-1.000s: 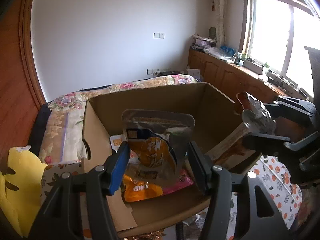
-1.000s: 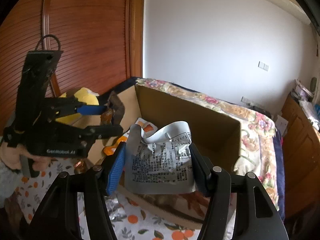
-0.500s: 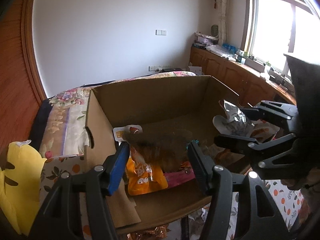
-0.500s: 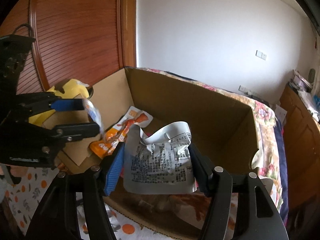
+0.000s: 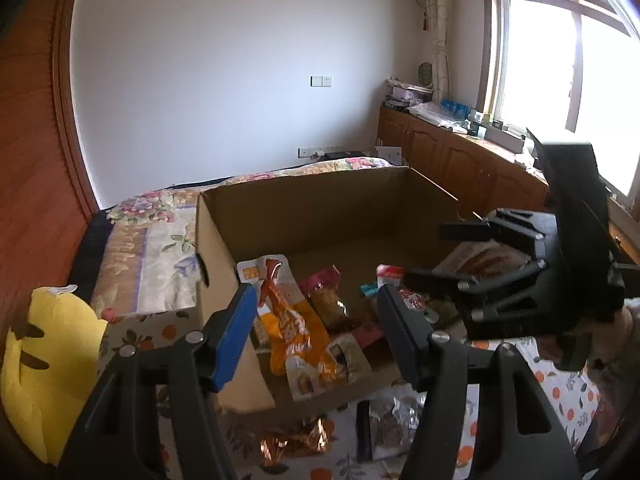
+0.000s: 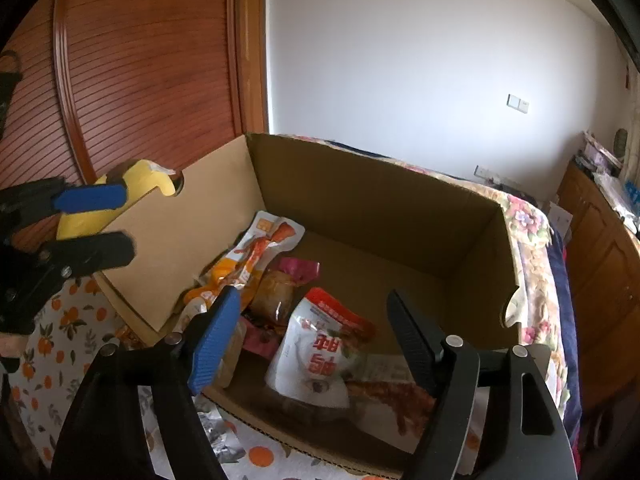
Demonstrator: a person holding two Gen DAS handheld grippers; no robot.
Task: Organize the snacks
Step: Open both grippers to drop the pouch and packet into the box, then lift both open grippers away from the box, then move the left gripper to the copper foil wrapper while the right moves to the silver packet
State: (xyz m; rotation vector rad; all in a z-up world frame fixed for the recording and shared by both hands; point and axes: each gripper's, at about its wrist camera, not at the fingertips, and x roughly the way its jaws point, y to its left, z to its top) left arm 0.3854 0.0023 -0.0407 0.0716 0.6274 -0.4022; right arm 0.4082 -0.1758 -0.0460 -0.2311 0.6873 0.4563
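Inside the cardboard box lie snack packets; both hand-held grippers gape empty.

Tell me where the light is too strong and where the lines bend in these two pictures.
Left wrist view: the bright window is blown out white, and the wooden wall panel curves strongly. Right wrist view: even light, no glare; the brown cardboard box looks bowed.

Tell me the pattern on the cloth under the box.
White cloth printed with oranges and green leaves; clearest in the right wrist view.
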